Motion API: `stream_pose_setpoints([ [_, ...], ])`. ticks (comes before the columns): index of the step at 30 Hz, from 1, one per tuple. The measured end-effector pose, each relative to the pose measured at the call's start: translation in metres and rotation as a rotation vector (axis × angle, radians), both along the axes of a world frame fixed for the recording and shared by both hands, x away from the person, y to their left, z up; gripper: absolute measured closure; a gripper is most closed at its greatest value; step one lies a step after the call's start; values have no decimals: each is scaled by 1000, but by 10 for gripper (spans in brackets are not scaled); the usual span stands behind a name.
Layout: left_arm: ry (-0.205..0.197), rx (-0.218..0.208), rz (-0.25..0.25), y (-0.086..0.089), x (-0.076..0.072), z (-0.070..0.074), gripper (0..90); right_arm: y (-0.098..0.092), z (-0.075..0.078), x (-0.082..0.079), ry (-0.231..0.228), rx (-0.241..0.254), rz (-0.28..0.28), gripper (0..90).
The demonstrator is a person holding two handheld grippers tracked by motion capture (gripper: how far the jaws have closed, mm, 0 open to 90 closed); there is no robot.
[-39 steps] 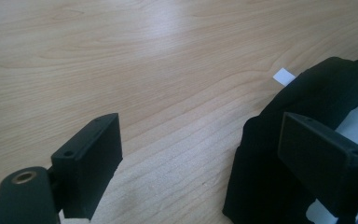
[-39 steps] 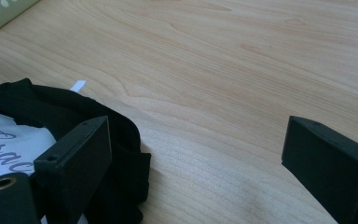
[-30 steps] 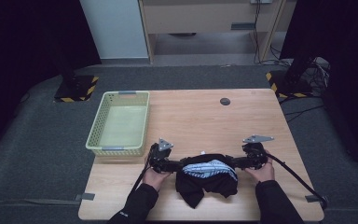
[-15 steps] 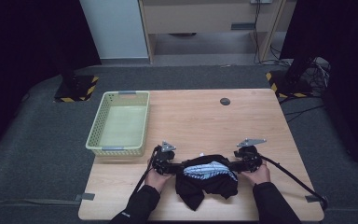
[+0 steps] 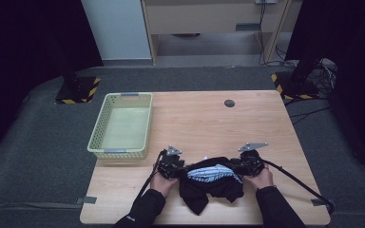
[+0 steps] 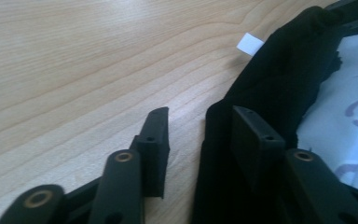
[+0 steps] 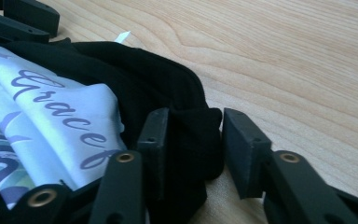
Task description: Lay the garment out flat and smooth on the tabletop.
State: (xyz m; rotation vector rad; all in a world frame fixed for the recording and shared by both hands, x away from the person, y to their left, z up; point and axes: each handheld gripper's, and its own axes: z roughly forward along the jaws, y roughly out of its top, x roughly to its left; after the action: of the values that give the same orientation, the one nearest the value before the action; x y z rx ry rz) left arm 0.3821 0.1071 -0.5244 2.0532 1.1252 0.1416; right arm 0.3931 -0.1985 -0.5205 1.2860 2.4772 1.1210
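- While both grippers sit at the near table edge, the black T-shirt [image 5: 211, 183] lies bunched between them, printed panel up.
- Left gripper [image 6: 198, 135]: jaws parted w/ fabric edge in the gap, not clamped.
- Right gripper [image 7: 193, 140]: jaws astride a fold, gap on one side, so released.
- Farther back-left, green basket [image 5: 97, 130] is empty; prob. folding/stowing not yet begun.

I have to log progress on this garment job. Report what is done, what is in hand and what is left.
Done: the black printed garment lies bunched at the table's near edge, a gripper at each end. In hand: the right gripper has a fold of black cloth between its jaws; the left gripper stands open at the other edge, cloth against one jaw. Left, probably: the green basket holds nothing yet.
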Motion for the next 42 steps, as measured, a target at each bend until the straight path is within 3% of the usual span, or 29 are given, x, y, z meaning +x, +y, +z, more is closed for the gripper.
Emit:
stream_pose_setpoints([
  [7,15,-35,-33,-2,-1,-1,775,2,0,-1,4,5,0,696],
  [12,-1,-33,-37,-3,-4,-1,839,2,0,-1,-3,11,-7,722],
  [18,-29,-22,-38,-2,-6,7,855,0,6,-3,-31,16,-8,735],
  [33,-191,-14,-44,5,-15,47,856,-7,32,-10,-147,90,-28,745],
  [42,-256,-36,-39,7,-21,65,856,-12,51,-15,-197,129,-35,750],
])
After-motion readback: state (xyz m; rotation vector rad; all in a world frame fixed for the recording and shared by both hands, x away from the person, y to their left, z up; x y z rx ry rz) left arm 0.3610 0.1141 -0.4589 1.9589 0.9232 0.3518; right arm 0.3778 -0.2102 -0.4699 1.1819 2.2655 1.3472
